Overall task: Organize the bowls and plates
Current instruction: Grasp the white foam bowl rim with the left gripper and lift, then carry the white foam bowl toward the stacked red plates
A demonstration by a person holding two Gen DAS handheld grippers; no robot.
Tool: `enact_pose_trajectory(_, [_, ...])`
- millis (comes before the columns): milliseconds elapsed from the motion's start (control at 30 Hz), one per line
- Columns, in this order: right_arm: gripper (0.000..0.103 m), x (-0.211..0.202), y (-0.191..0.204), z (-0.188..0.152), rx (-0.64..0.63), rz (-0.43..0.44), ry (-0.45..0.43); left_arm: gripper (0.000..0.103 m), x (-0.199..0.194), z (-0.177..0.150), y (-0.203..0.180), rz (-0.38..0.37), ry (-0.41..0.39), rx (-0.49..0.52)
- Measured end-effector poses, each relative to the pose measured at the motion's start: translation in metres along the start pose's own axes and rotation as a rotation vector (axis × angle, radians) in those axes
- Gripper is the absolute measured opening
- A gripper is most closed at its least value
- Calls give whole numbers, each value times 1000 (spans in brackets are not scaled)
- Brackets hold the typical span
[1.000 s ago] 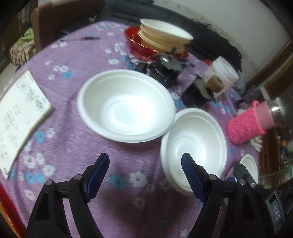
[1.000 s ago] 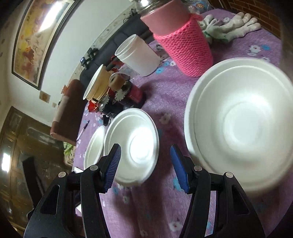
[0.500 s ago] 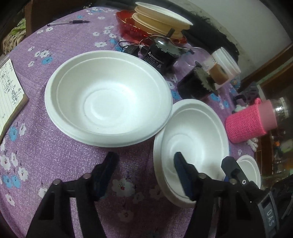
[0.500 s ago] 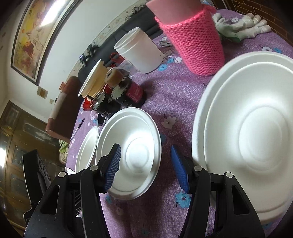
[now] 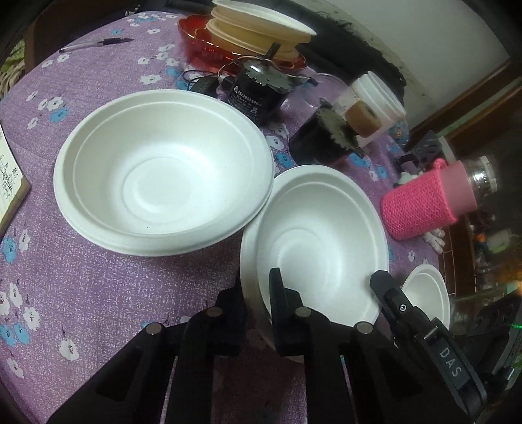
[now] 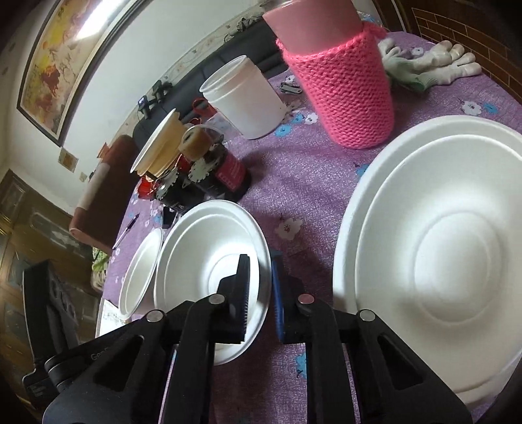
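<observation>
pink knitted bottle, pen, gloves

Left tool, right tool clamped tight

Purple tablecloth with small white and blue flowers all over. Plain white for the large bowl, also for the middle bowl and the small bowl. Bright pink knitted sleeve around a softer pink bottle. White plastic tub. Cream-yellow dishes stacked on a shiny red tray. Black round device carrying white print. White work gloves with a little green at the cuff. Black gripper bodies, with blue pads. Painting in yellow and red tones inside a dark frame, on a white wall.
</observation>
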State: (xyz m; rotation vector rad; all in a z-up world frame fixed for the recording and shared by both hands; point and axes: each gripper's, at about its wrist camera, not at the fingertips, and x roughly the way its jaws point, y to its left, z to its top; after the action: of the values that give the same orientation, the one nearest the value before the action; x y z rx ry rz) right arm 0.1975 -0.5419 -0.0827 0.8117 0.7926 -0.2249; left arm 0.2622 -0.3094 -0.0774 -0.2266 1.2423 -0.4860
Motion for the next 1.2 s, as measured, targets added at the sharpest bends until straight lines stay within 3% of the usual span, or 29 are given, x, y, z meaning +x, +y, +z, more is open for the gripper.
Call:
enact_pose_trajectory(367, [10, -21, 10, -13, -29, 5, 6, 11, -17, -15, 7, -6, 4, 10])
enact_pose_trajectory(900, [10, -97, 9, -101, -45, 64, -28, 11, -77, -97, 22, 33, -55, 94])
enact_pose_trajectory(1200, [10, -127, 16, -153, -89, 101, -32, 11, -118, -143, 29, 118, -166, 175])
